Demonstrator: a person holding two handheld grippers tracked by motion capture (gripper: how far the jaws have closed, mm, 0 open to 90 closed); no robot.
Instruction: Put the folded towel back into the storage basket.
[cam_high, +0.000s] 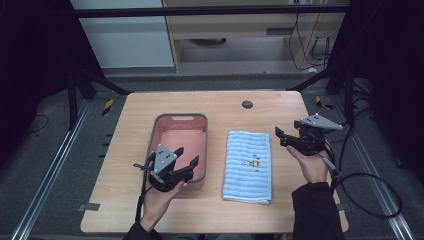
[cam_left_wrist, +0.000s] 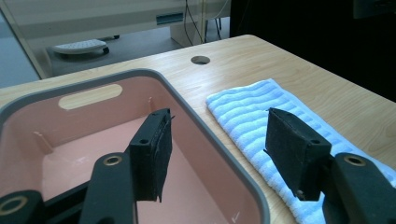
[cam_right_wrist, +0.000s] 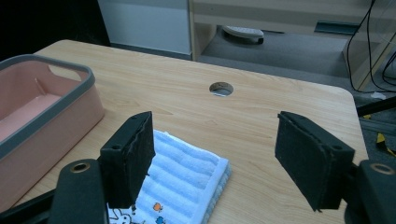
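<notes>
- We are seeing a wooden table (cam_high: 215, 107) with a pink basin (cam_high: 180, 131) trimmed in a grey rim sitting left of centre, and a folded blue striped towel (cam_high: 248, 165) lying flat just to its right, apart from it.
- The towel is carrying a small cartoon print (cam_high: 251, 163) near its middle.
- We are watching the left gripper (cam_high: 186, 158) hanging over the near right part of the basin, held up by the person's left hand (cam_high: 160, 197); its jaws are standing wide apart with nothing between them.
- In the left gripper view, one jaw is hovering above the basin's pink floor and the other above the towel's left edge.
- The right gripper (cam_high: 281, 136) is hovering just right of the towel's far right corner, gripped by the right hand (cam_high: 314, 165), its jaws likewise spread and empty.
- A round cable hole (cam_high: 247, 104) is sitting in the table toward the far edge, beyond the towel.
</notes>
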